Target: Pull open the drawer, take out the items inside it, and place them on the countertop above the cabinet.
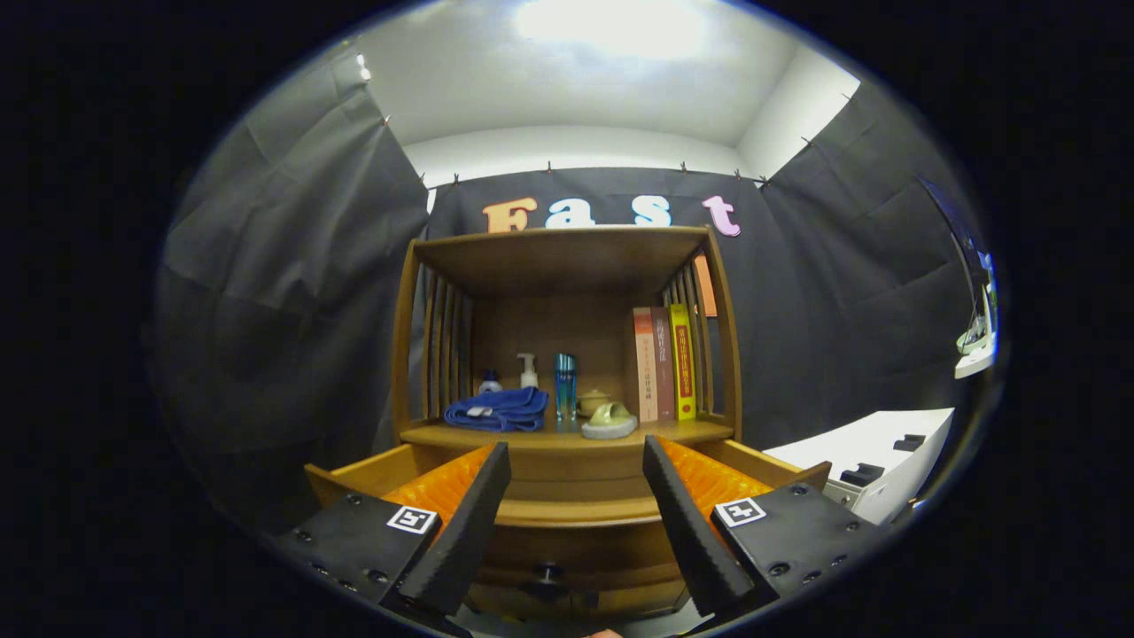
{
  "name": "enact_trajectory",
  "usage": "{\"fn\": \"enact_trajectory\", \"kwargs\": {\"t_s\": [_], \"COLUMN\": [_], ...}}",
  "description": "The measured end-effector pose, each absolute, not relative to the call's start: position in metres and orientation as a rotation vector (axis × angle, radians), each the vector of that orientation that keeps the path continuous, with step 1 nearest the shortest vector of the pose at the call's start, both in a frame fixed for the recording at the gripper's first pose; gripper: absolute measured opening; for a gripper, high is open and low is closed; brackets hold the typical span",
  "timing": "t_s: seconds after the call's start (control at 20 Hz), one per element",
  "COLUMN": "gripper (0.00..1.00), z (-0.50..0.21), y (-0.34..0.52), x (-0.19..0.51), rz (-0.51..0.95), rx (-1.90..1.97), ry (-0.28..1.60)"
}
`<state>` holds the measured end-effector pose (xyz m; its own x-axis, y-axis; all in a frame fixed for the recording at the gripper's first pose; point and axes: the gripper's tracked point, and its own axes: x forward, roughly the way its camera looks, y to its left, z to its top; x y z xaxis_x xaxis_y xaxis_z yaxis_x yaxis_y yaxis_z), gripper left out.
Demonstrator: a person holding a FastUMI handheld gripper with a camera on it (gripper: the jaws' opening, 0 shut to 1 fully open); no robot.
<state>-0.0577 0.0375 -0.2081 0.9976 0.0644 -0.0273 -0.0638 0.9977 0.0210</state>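
A wooden cabinet has its countertop (443, 435) beneath an upper shelf (567, 244). On the countertop lie a folded blue towel (498, 410), a small blue-capped bottle (489, 383), a white pump bottle (528, 369), a teal cup (565, 385), a small tan pot (592, 401) and a pale green slipper (609, 420). Three upright books (663, 363) stand to their right. The drawer (576, 512) is pulled out below my fingers, with its dark knob (547, 574) on the front. My gripper (576, 445) is open above the drawer with nothing between its fingers. What lies inside the drawer is hidden.
The drawer's side walls (354, 474) stick out on both sides of my fingers. A white box (877, 456) with black parts stands to the cabinet's right. Black cloth walls close in the booth behind and beside the cabinet.
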Motion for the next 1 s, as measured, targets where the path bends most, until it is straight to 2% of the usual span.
{"fn": "enact_trajectory", "kwargs": {"t_s": [0.45,1.0], "gripper": [0.98,0.98], "z": [-0.281,-0.314], "y": [0.062,0.048], "x": [-0.067,-0.049], "rz": [0.109,0.075], "rx": [0.056,0.082], "ry": [0.153,0.214]}}
